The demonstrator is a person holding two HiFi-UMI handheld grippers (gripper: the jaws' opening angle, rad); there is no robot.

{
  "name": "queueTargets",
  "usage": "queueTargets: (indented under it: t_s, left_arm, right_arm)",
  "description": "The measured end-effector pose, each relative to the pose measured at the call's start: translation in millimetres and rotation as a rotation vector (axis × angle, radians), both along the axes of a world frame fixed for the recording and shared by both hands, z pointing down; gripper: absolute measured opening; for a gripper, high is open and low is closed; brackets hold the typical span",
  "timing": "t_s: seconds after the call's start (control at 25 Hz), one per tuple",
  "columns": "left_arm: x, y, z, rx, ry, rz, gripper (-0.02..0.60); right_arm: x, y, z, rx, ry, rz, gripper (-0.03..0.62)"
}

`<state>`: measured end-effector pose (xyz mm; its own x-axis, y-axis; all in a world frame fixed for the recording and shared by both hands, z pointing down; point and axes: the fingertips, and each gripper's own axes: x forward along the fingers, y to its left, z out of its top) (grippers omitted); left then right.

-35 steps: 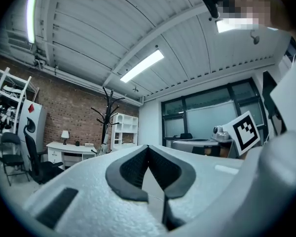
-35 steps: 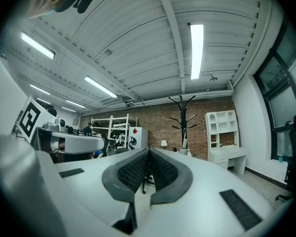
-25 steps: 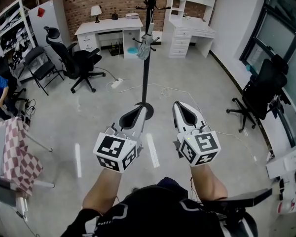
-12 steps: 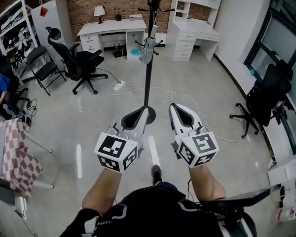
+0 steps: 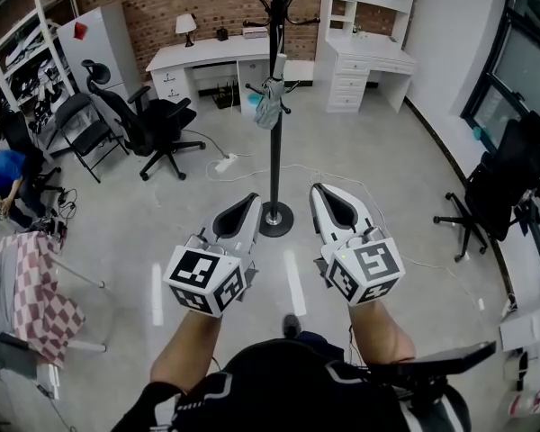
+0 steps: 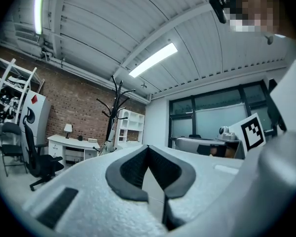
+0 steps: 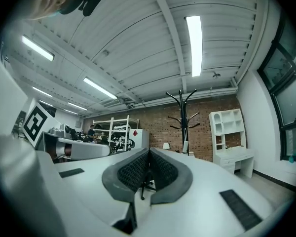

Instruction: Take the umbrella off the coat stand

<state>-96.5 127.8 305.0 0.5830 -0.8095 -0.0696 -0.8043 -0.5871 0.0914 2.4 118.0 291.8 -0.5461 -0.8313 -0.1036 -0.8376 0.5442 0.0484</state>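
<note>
Grey folded umbrella (image 5: 269,103) hangs from a low hook on the tall black coat stand (image 5: 275,165), well ahead. Left gripper (image 5: 250,202) and right gripper (image 5: 323,193) have jaws pressed together, empty; spread one before reaching, then lift the umbrella clear.

The coat stand (image 5: 276,142) is black and upright: a slim pole on a round base on the floor (image 5: 378,160), with curved hooks at its top and short pegs partway up. The umbrella (image 5: 269,103) is small, folded and pale grey. It hangs limp from those lower pegs, close against the pole, well clear of the base.
</note>
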Motion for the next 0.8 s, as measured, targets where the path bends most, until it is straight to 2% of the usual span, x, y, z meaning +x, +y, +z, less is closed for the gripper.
queueTargets:
  t_s: [0.28, 0.48, 0.8]
  left_arm:
    - [19, -47, 1, -0.013, 0.001, -0.018, 0.006]
    - [33, -73, -5, 0.006, 0.022, -0.041, 0.006]
    - [58, -108, -3, -0.005, -0.004, -0.071, 0.006]
  right_arm:
    - [15, -44, 4, -0.017, 0.005, -0.036, 0.005]
    - [28, -70, 4, -0.016, 0.007, -0.062, 0.005]
    - [54, -108, 2, -0.008, -0.009, -0.097, 0.005]
